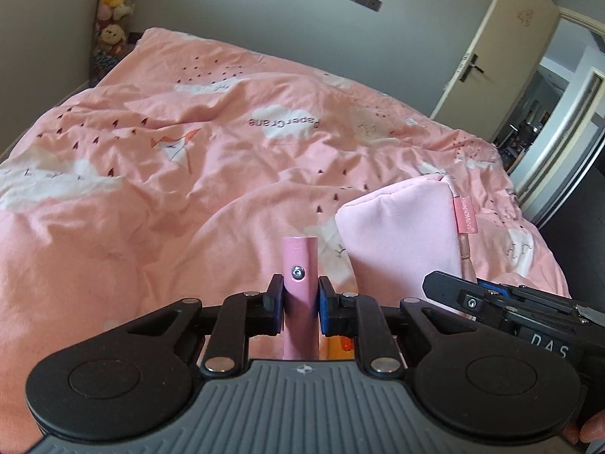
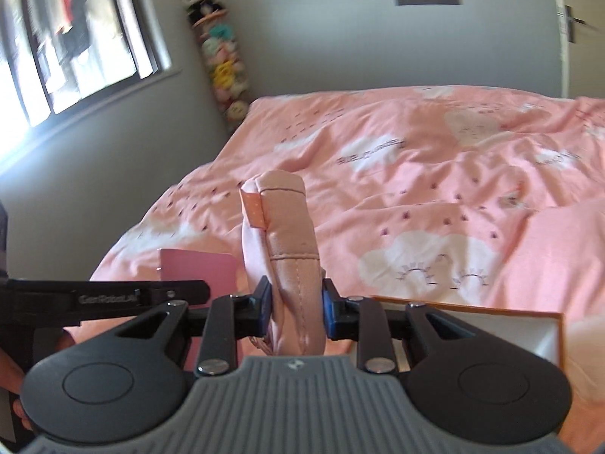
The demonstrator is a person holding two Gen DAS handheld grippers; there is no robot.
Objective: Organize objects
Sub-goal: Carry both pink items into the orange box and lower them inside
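My left gripper (image 1: pixel 300 297) is shut on a flat pink metal piece with a screw (image 1: pixel 299 287), held upright above the bed. It also shows in the right wrist view (image 2: pixel 196 268) as a pink plate to the left. My right gripper (image 2: pixel 297 299) is shut on a soft pink pouch (image 2: pixel 289 249) with a small orange tag, held upright. The pouch also shows in the left wrist view (image 1: pixel 401 242), just right of the pink piece, with the right gripper (image 1: pixel 503 302) below it.
A pink duvet with white clouds (image 1: pixel 211 159) covers the bed. A white box with an orange rim (image 2: pixel 491 325) lies on the bed under my right gripper. Plush toys (image 2: pixel 227 72) are stacked in the far corner. A door (image 1: pixel 495 56) stands open at right.
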